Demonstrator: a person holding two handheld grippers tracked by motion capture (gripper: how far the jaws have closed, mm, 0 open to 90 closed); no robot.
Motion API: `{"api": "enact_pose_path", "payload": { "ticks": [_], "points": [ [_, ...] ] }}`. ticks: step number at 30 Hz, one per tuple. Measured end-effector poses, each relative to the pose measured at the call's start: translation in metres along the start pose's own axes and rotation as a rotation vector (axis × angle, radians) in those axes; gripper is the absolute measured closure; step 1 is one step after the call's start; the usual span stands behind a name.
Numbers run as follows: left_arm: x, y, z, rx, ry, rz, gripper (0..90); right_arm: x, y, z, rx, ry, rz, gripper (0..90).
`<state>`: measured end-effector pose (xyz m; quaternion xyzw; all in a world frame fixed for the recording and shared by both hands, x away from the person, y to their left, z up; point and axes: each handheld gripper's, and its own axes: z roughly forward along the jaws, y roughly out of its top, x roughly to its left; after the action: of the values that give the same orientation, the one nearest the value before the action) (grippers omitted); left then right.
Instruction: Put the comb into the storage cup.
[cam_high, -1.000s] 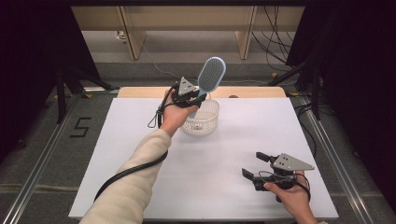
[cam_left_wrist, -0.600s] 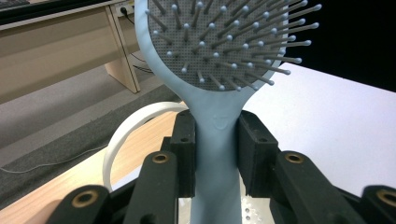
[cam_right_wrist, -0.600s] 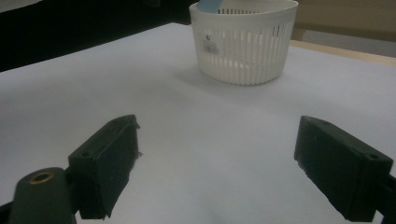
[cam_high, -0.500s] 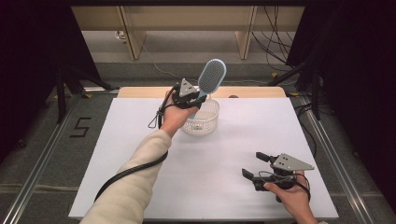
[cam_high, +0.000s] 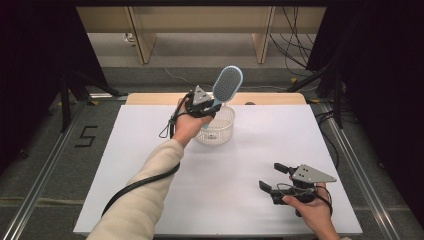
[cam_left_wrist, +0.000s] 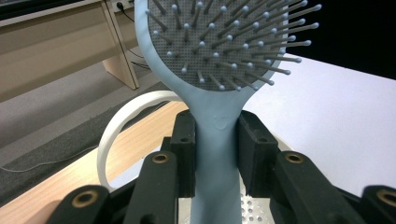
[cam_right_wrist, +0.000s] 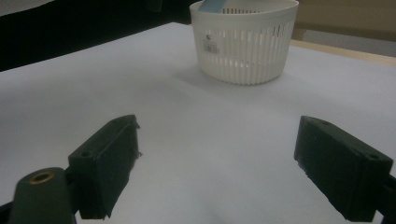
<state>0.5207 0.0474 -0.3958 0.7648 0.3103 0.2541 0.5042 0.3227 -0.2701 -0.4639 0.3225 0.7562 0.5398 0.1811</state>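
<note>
L gripper (cam_high: 209, 106) is clamped on the hairbrush (cam_high: 226, 88) handle, long axis tilted up, head away, its lower end in the basket (cam_high: 218, 131); R gripper (cam_high: 281, 182) open, well apart.

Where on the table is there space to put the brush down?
The white table is bare between the white plastic slotted basket and the right hand-held gripper, and along its left side. It is crowded at the basket, where the left hand-held gripper holds the light-blue hairbrush.

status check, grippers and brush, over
Left gripper shut on brush handle, over basket. Right gripper open, empty, low over the table. Nothing in the way.
</note>
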Motion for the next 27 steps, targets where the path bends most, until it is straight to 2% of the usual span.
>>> {"api": "enact_pose_path", "payload": {
  "ticks": [27],
  "points": [
    [-0.0004, -0.0036, 0.0048, 0.017, -0.005, 0.025, 69.9, -0.0001, 0.0000, -0.0001, 0.000, 0.001, 0.002, 14.7]
  ]
}}
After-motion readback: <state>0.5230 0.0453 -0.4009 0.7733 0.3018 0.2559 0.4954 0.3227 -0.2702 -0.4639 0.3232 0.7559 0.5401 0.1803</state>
